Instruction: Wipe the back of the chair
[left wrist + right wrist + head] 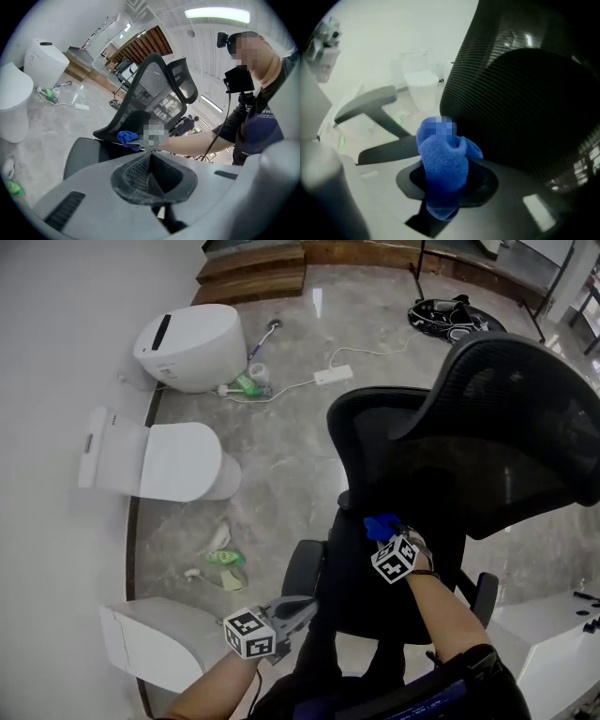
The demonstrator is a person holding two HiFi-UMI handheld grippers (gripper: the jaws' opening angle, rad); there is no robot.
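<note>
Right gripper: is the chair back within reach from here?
Probably yes. The right gripper is shut on the cloth right beside the chair back, with nothing between them. Whether the cloth touches it is unclear.

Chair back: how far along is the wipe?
Done: the blue cloth is clamped in the right hand-held gripper. In hand: the cloth sits low beside the chair back; contact unclear. Left: all the mesh above it; nothing shows as wiped. The left hand-held gripper is shut and empty.
</note>
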